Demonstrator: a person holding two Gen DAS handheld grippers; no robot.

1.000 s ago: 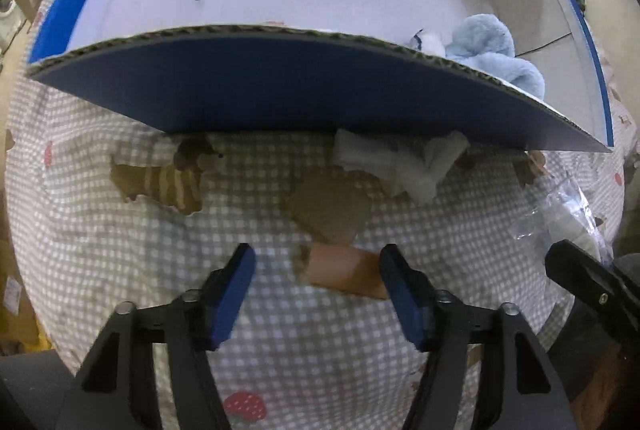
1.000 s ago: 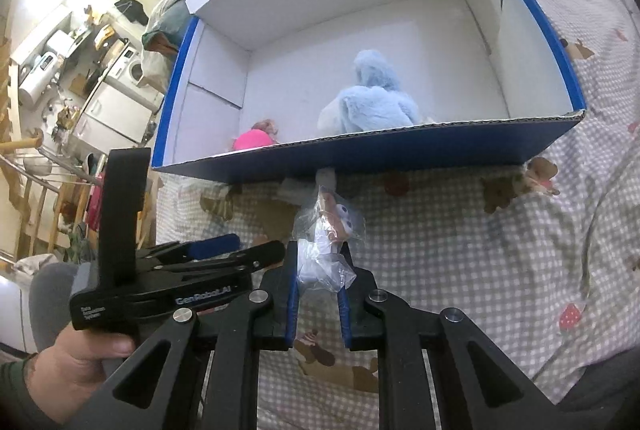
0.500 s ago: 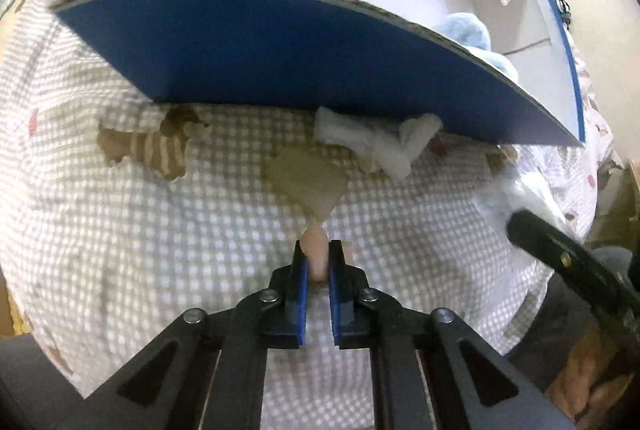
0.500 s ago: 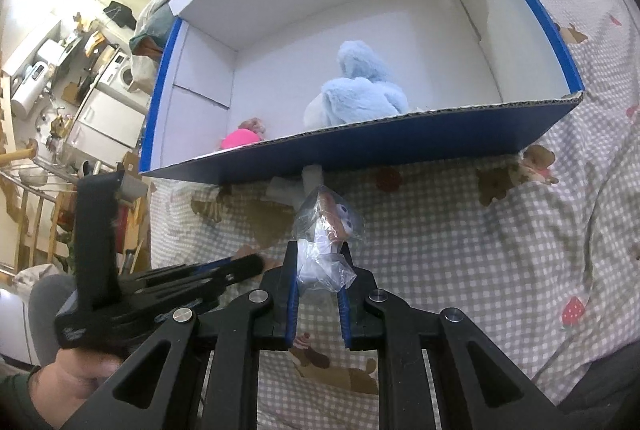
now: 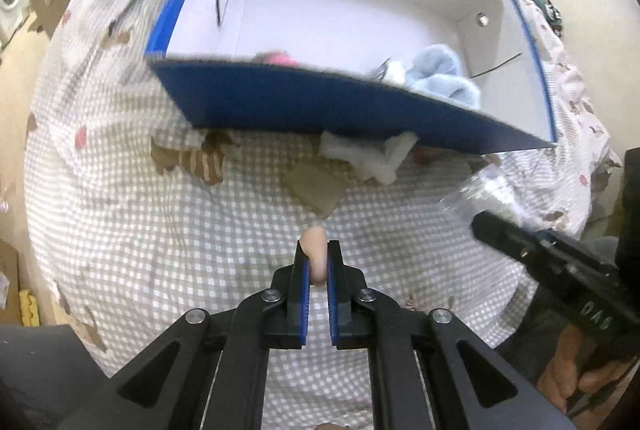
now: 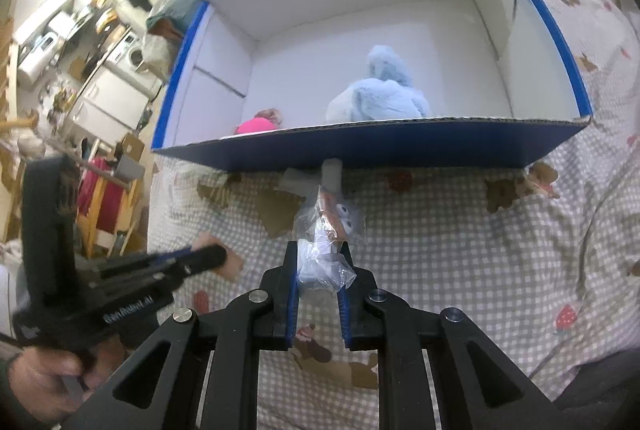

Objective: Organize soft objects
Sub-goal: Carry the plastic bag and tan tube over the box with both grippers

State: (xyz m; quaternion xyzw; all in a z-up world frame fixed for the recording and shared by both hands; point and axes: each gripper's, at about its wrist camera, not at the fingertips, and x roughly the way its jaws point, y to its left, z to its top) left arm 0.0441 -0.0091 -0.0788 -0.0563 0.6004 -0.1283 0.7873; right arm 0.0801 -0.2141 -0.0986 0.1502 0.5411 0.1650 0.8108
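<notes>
In the left wrist view the blue box wall [image 5: 320, 102] hides all but the tops of the pink toy [image 5: 280, 58] and the light blue plush [image 5: 444, 78], and covers the upper part of the white cloth [image 5: 368, 154]; the peach-coloured object [image 5: 316, 258] is clamped by the left gripper [image 5: 318, 262] with its lower end hidden between the pads, so its kind cannot be told. At the right edge of that view the right gripper [image 5: 520, 238] is cut off and the clear bag [image 5: 480, 194] it carries is blurred; in the right wrist view the left gripper [image 6: 200, 258] at lower left is motion-blurred and covers the middle of the peach-coloured object [image 6: 232, 264], and the contents of the clear bag [image 6: 328, 242] shut in the right gripper [image 6: 320, 270] are only partly legible; the room clutter [image 6: 80, 42] at upper left is too small to identify.
</notes>
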